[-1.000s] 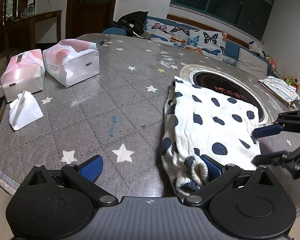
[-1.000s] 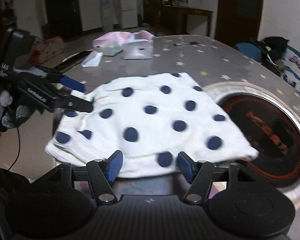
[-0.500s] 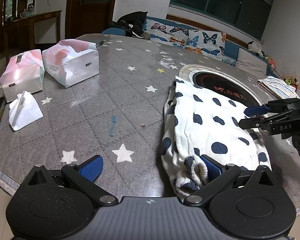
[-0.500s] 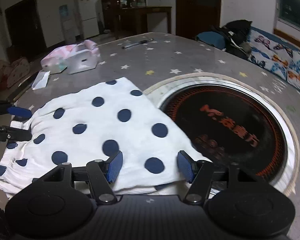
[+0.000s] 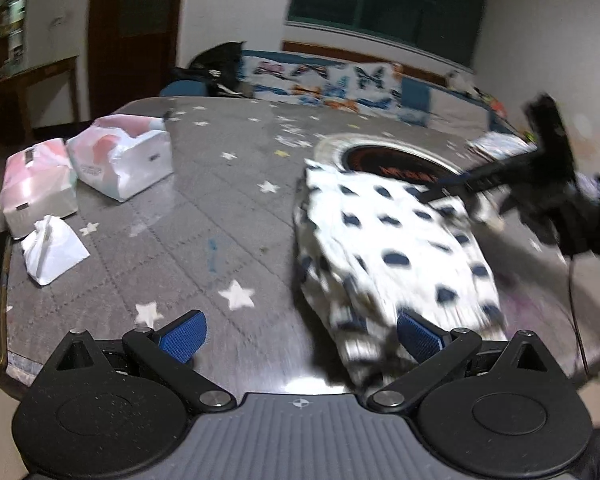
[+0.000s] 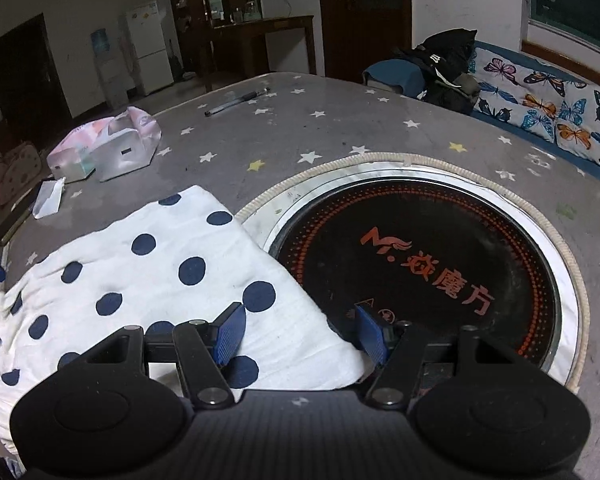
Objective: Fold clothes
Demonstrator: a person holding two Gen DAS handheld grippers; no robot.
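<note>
The folded garment, white with dark blue dots, lies on the grey star-patterned table; one corner of it overlaps the pale rim of the round black cooktop set into the table; the rest lies on the table surface beside that cooktop.

Right gripper: jaws apart, blue pads either side of the garment's near corner; the cloth sits between the pads, with a clear gap on each side, so nothing is clamped; the right-hand pad stands over the cooktop's edge.

Left gripper: jaws wide apart at the opposite end of the garment; its right pad is at, or just above, the bunched hem; whether it touches cannot be told, as the cloth there is blurred; its left pad is over bare table.

In the left wrist view the right gripper shows as a dark blurred shape over the garment's far edge, held by a hand in a dark sleeve.

Further out on the table: two tissue packs side by side; a crumpled white tissue near them; a pen at the far edge. Beyond the table, a butterfly-print sofa with a dark bag on it.
</note>
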